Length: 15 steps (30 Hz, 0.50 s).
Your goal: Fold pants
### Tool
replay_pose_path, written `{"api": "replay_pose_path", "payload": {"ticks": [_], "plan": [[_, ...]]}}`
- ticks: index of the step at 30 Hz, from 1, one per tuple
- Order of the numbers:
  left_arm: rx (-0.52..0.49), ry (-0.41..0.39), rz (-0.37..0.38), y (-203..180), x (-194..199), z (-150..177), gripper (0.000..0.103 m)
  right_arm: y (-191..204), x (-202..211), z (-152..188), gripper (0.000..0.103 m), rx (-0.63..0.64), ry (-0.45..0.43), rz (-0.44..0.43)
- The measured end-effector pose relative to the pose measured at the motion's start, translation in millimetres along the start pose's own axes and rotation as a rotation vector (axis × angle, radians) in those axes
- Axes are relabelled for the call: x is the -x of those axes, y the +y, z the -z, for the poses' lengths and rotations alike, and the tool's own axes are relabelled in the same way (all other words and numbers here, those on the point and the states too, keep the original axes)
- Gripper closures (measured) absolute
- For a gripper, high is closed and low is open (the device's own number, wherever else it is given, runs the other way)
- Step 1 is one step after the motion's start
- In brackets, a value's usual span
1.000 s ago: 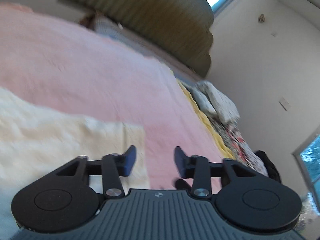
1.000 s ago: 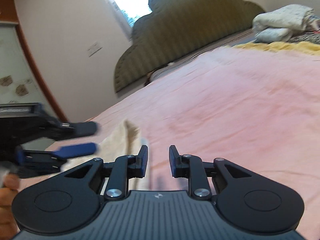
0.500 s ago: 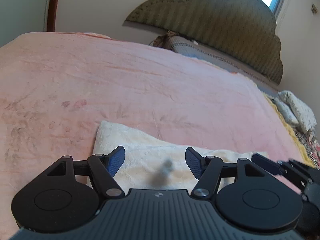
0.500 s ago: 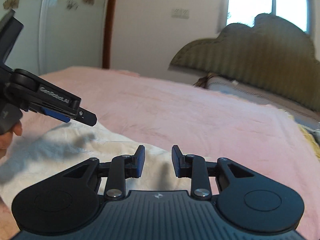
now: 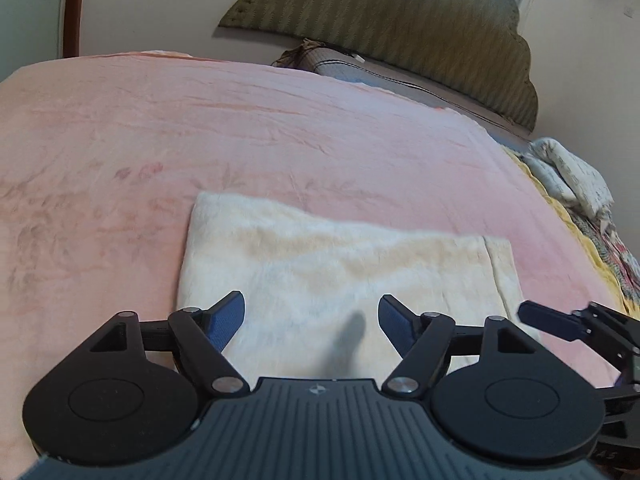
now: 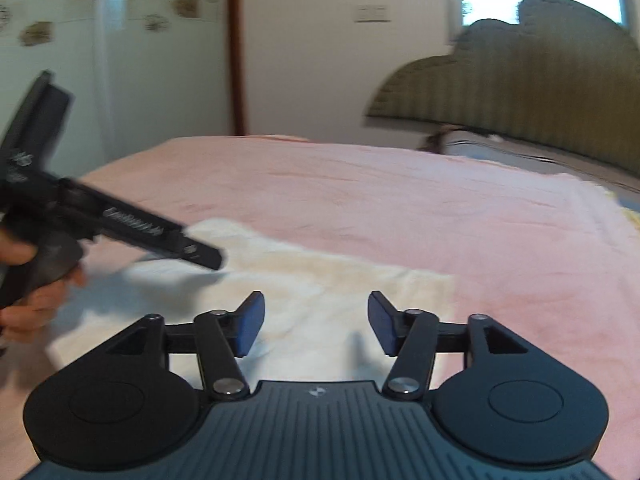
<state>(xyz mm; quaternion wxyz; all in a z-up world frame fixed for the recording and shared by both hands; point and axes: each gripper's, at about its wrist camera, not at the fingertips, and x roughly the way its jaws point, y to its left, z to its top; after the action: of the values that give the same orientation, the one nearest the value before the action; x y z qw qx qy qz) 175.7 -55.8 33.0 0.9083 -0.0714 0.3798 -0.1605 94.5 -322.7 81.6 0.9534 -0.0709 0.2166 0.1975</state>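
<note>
A pink blanket covers the bed, with an olive scalloped headboard at its far end and a heap of folded bedding off to the right edge. On the blanket lie the pants, cream and fluffy, folded into a flat rectangle with a narrower layer showing along their right side.

The left gripper hovers over the near edge of the pants, its blue pads set wide with nothing between them but the cloth below; a soft shadow falls on the fabric in the gap. Its jaws have just been opening. The right gripper hangs over the pants' right half, jaws also standing apart and empty, and they too have just been opening. In the left view its finger pokes in over the pants' right corner. In the right view the left gripper reaches in from the left above the pants' far left corner, gripped by a hand.

A second ago both views were tilted and only a corner of the pants showed; now both face the bed squarely and the whole folded rectangle is in sight.

White lettering runs along the side of the left gripper, too blurred to read.
</note>
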Motion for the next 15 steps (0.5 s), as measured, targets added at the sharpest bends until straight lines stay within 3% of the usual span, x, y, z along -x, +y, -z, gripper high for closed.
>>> {"api": "replay_pose_path", "payload": {"ticks": [3, 4, 6, 8, 11, 13, 14, 15], "plan": [[-0.143, 0.042, -0.046, -6, 4, 31, 0.027, 18, -2, 21, 0.046, 0.081, 0.103, -0.006], [-0.203, 0.035, -0.068, -9, 7, 42, 0.025, 19, -4, 32, 0.046, 0.106, 0.132, 0.017], [-0.291, -0.035, -0.101, -13, 21, 58, 0.025, 9, 5, 45, 0.046, 0.045, 0.1, -0.003], [-0.292, -0.067, -0.107, -12, 34, 62, 0.026, 1, 16, 42, 0.045, -0.016, 0.099, 0.003], [-0.256, -0.083, -0.069, -9, 47, 67, 0.025, 10, 29, 35, 0.044, 0.013, 0.052, 0.061], [-0.295, -0.076, -0.081, -11, 45, 78, 0.023, 13, 31, 35, 0.034, 0.0, 0.026, 0.01], [-0.313, -0.089, -0.094, -12, 45, 85, 0.02, 14, 29, 37, 0.026, -0.002, 0.039, -0.007], [-0.317, -0.099, -0.098, -12, 46, 87, 0.019, 16, 24, 41, 0.024, 0.008, 0.073, -0.005]]}}
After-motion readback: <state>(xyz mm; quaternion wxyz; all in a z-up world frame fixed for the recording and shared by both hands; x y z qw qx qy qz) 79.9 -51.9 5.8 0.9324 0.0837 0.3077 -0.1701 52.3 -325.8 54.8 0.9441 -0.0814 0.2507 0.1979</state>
